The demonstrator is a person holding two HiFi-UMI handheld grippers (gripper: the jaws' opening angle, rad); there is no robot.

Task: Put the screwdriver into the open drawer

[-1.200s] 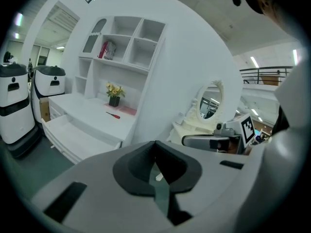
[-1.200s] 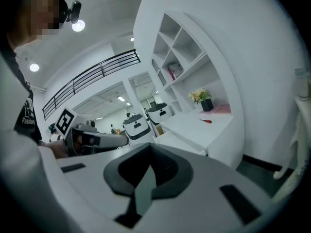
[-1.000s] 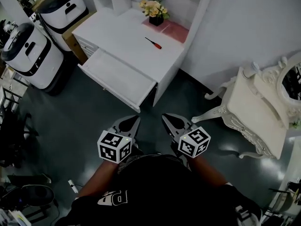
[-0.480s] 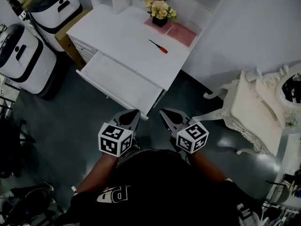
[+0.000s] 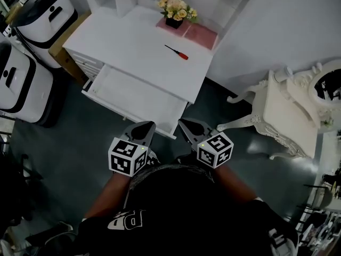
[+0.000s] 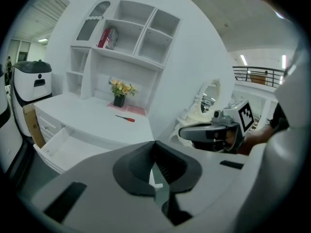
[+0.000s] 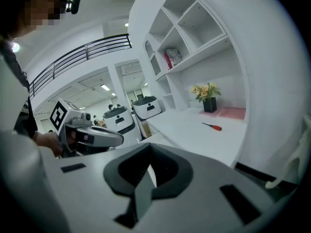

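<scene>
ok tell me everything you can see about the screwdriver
The screwdriver is small, with a red handle and a thin dark shaft. It lies flat on the white desk top, with nothing else touching it. In the head view its shaft points up and left and its handle down and right. It sits just in front of the pink mat, apart from it, and well behind the open drawer. The tip is too small to make out.

Screwdriver on desk; drawer open; left hand-held gripper closed, empty.
</scene>
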